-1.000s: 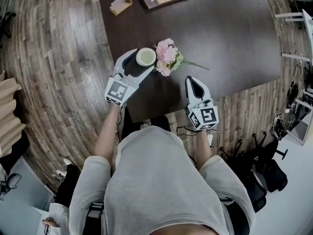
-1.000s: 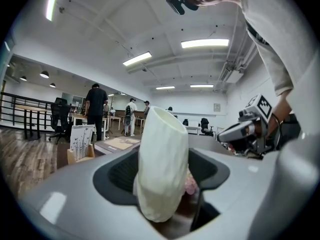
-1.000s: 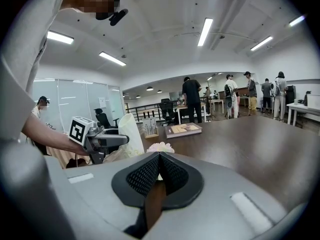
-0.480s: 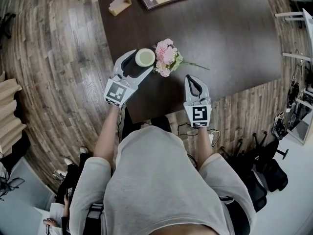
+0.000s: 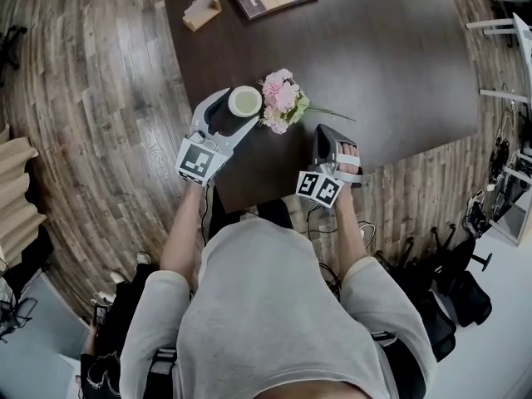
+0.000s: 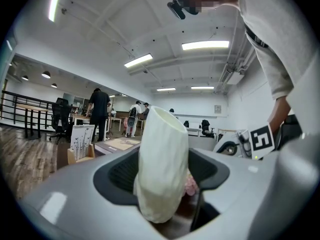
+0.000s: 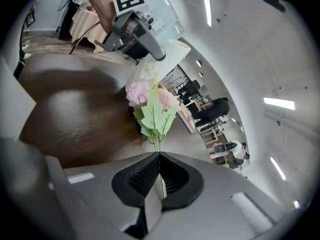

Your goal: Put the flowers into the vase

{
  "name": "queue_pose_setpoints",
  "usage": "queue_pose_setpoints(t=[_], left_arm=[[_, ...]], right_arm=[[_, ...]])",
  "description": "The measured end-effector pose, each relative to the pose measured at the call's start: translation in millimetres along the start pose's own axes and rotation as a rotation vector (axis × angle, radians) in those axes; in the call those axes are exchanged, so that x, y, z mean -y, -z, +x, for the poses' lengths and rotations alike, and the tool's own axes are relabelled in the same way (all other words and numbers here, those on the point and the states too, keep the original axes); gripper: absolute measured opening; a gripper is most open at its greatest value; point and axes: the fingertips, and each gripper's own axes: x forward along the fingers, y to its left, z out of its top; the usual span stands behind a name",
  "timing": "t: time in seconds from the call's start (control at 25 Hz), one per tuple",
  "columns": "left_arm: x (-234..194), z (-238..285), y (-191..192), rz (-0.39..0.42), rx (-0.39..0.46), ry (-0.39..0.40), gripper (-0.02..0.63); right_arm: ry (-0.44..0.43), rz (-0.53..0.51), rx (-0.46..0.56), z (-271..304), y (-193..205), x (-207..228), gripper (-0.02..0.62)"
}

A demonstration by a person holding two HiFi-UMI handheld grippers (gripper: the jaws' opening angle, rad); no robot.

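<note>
Right gripper view: right gripper (image 7: 159, 155) jaws pinch flowers (image 7: 150, 101) | left gripper (image 6: 165, 176) jaws clasp vase (image 6: 162, 146)

The tall cream vase (image 5: 246, 100) stands upright, mouth open, between the jaws of the left gripper (image 5: 237, 110). Just beside it are the pink flowers (image 5: 281, 98) with green leaves, their thin stem pinched in the right gripper (image 5: 322, 133).

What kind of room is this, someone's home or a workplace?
Probably an open-plan office or lab: people stand at rows of desks, there are office chairs, and long strip lights run across the bare ceiling.
</note>
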Motion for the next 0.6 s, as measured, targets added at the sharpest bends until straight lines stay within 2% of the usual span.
queue_pose_setpoints(t=[0.04, 0.08, 0.12, 0.48, 0.6], left_arm=[[0, 0, 0, 0.002, 0.001, 0.0, 0.31], [0, 0, 0, 0.007, 0.003, 0.002, 0.31], [0, 0, 0, 0.01, 0.003, 0.003, 0.31], [0, 0, 1, -0.011, -0.006, -0.003, 0.31], [0, 0, 1, 0.005, -0.005, 0.002, 0.31]], right_arm=[[-0.006, 0.006, -0.015, 3, 3, -1, 0.004], [-0.024, 0.012, -0.031, 6, 6, -3, 0.109], [-0.043, 0.015, -0.048, 9, 9, -4, 0.178], [-0.065, -0.057, -0.104, 48, 14, -4, 0.155], [-0.071, -0.078, -0.111, 57, 14, -5, 0.155]])
